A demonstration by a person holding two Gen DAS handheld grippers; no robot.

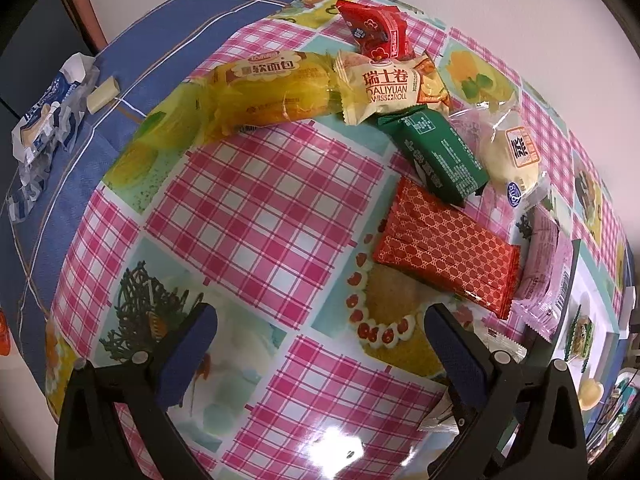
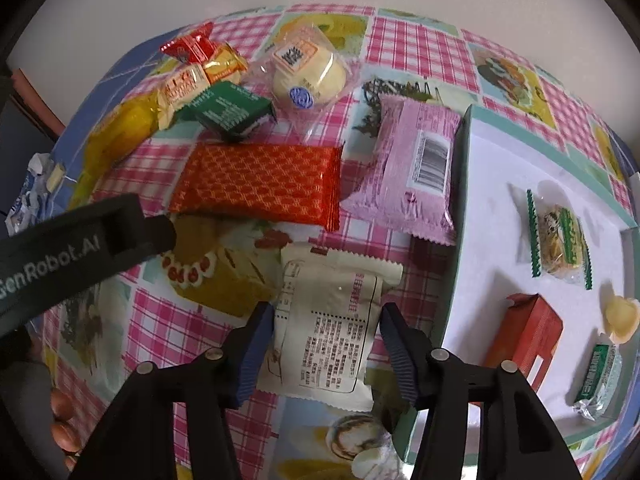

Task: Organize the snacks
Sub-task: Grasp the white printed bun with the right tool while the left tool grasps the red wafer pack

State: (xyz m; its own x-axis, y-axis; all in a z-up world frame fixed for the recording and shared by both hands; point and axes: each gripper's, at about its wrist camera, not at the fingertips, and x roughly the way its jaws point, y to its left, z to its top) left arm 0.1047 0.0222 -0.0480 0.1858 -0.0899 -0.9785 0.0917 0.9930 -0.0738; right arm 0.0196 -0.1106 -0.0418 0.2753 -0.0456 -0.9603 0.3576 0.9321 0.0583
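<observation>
A cream snack packet (image 2: pixel 328 320) lies on the checked tablecloth with my right gripper (image 2: pixel 326 312) shut on its two long sides. To its right stands a white tray with a teal rim (image 2: pixel 460 200) holding several small snacks. Beyond lie a red patterned packet (image 2: pixel 256 184), a pink packet (image 2: pixel 404 168), a green packet (image 2: pixel 228 112) and a wrapped round bun (image 2: pixel 308 72). My left gripper (image 1: pixel 320 316) hangs open over bare cloth, with nothing between its fingers. The red patterned packet (image 1: pixel 444 244) lies just beyond its right finger. A yellow bread pack (image 1: pixel 272 88) and a Swiss roll packet (image 1: pixel 380 88) lie farther off.
A crumpled blue-and-white wrapper (image 1: pixel 44 120) and a small white piece (image 1: pixel 104 94) lie on the blue cloth at the far left. The left gripper's black body (image 2: pixel 80 248) and a person's fingers (image 2: pixel 60 420) fill the right wrist view's left side. A pale wall backs the table.
</observation>
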